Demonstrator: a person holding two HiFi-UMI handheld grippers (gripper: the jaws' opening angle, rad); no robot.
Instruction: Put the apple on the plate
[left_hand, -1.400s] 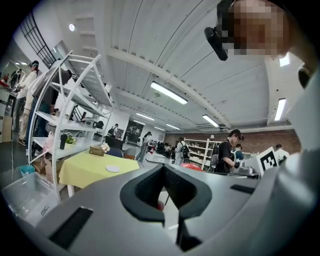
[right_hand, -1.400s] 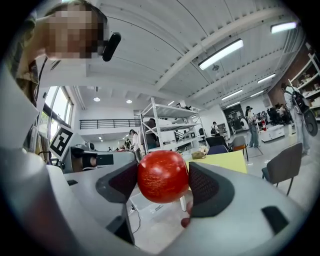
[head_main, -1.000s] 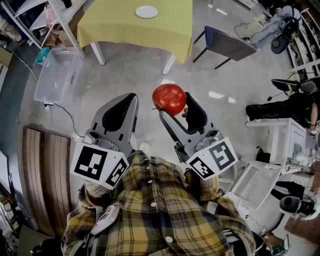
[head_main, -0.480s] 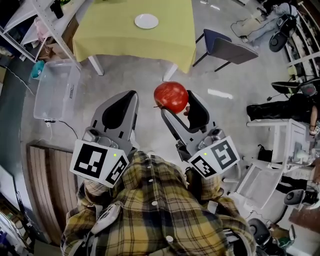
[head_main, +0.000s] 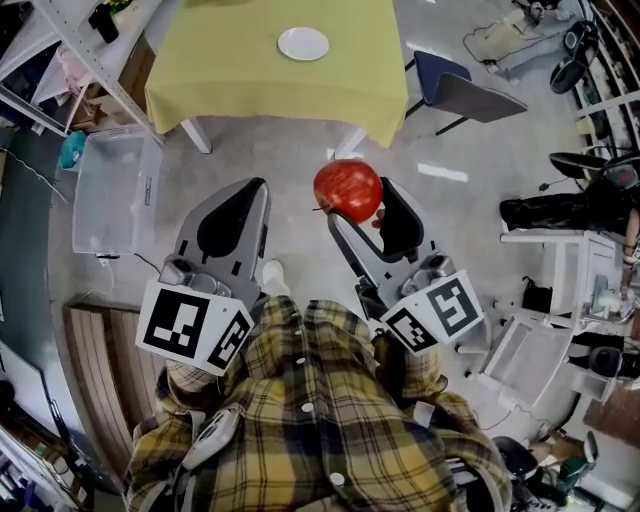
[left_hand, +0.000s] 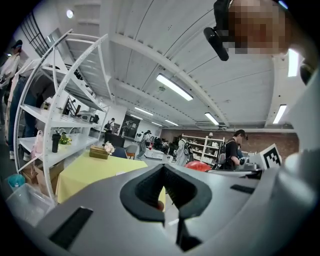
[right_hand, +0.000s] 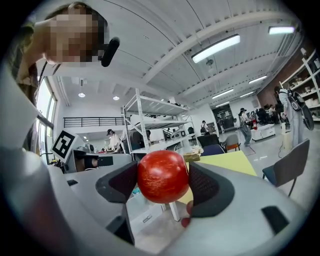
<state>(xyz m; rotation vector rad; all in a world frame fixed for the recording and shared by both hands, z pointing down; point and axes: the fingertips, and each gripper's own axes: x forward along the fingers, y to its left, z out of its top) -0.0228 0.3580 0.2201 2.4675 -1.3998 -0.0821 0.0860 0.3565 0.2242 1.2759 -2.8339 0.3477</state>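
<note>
Apple between jaws of right gripper

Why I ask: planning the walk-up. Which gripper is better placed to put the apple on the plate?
Right. The right gripper holds the apple between its jaws; the left gripper is shut and empty.

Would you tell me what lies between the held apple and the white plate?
Head view: past the apple, bare floor, a table leg, then yellow tablecloth up to the plate.

No readable words or numbers; only square black-and-white markers on left gripper and right gripper.
</note>
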